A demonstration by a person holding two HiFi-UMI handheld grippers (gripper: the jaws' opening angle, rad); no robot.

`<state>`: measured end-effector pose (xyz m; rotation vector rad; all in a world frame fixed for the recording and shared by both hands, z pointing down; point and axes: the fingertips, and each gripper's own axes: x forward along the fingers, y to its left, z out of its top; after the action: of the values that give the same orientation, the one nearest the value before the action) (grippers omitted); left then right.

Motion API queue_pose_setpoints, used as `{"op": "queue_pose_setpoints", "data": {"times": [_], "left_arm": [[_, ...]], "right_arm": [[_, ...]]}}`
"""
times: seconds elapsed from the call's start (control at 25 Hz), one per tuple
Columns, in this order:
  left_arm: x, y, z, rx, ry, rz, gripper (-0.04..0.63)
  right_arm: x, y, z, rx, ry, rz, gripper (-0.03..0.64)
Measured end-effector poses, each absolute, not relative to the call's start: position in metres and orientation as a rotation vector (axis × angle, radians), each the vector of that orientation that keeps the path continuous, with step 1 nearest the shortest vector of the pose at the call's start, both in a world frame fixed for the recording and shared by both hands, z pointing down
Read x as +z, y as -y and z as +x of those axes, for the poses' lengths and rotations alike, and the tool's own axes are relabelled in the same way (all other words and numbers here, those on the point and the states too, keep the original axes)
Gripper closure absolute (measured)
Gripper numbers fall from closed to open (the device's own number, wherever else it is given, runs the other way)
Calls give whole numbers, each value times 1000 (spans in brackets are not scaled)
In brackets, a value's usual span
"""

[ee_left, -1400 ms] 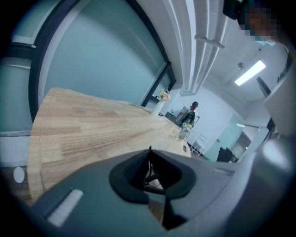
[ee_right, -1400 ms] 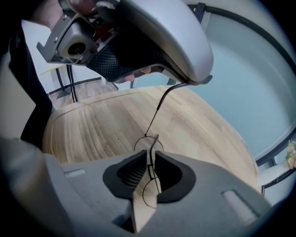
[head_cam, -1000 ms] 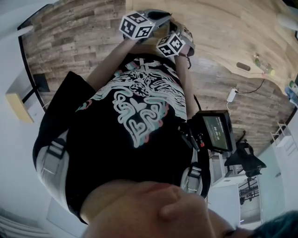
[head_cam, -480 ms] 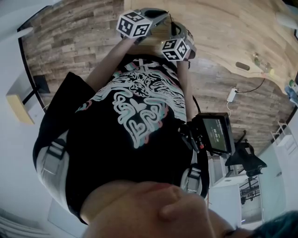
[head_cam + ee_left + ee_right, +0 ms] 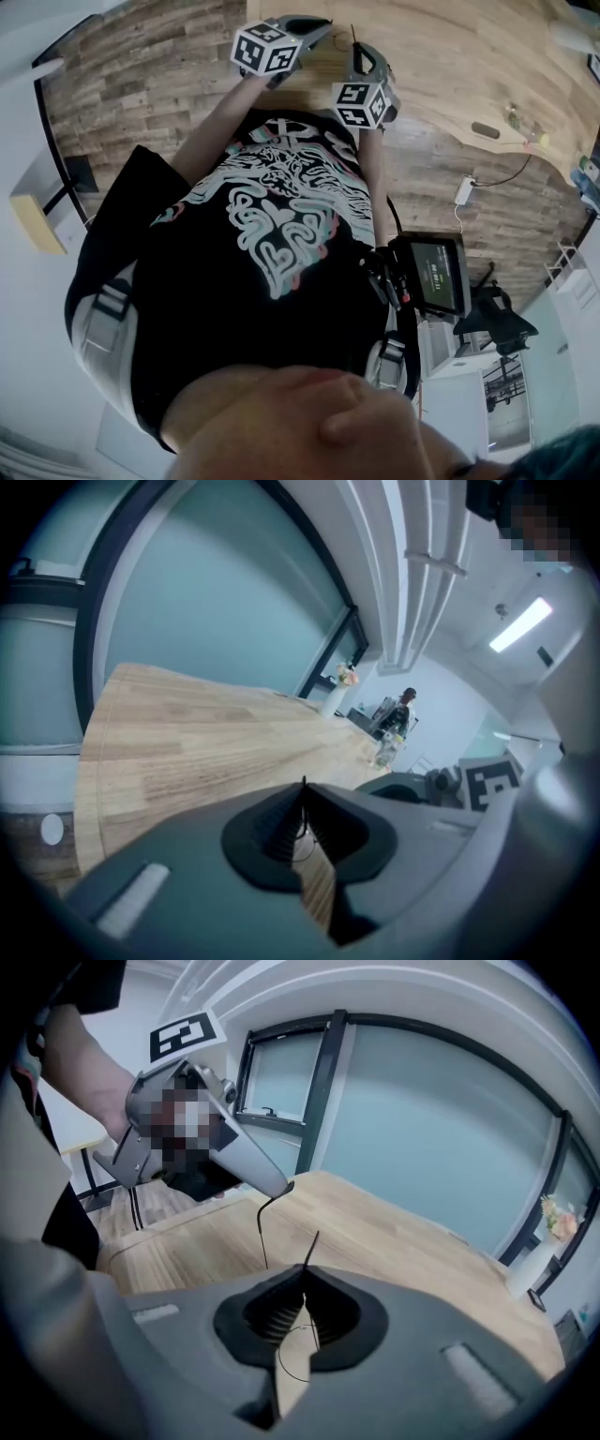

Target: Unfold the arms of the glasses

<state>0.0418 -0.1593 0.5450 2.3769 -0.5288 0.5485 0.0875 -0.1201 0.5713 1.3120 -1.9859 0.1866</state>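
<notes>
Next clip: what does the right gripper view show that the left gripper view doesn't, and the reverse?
Only the right gripper view: the left claw seen from outside, with a thin dark wire of the glasses hanging from its tip, and the person's forearm. Only the left gripper view: the other claw's marker cube and a ceiling light. Both: the wooden table, and that view's own jaws closed on thin glasses wire, the right claw included.

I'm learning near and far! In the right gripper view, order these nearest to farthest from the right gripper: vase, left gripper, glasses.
1. Glasses, pinched in the right gripper's jaws.
2. Left gripper, upper left, gripping them too.
3. Vase, at the far right.
</notes>
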Motion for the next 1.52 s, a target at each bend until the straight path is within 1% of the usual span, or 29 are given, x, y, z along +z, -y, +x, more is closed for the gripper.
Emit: {"op": "queue_pose_setpoints", "data": {"times": [0.24,0.56,0.76,1.04,1.52], "left_arm": [[546,169,35,533,568,2359,592],[544,170,31,484,591,2316,589],[544,168,35,529,578,2366,589],[540,168,36,517,572,2367,589],[552,155,42,568,551,2366,591]], "right_arm": [[549,121,97,200,2085,1433,611],[528,123,133,308,2125,1671,612],[532,121,138,372,2131,1728,611],[548,117,146,494,2105,1770,612],[581,109,142,613,2065,1709,612]]}}
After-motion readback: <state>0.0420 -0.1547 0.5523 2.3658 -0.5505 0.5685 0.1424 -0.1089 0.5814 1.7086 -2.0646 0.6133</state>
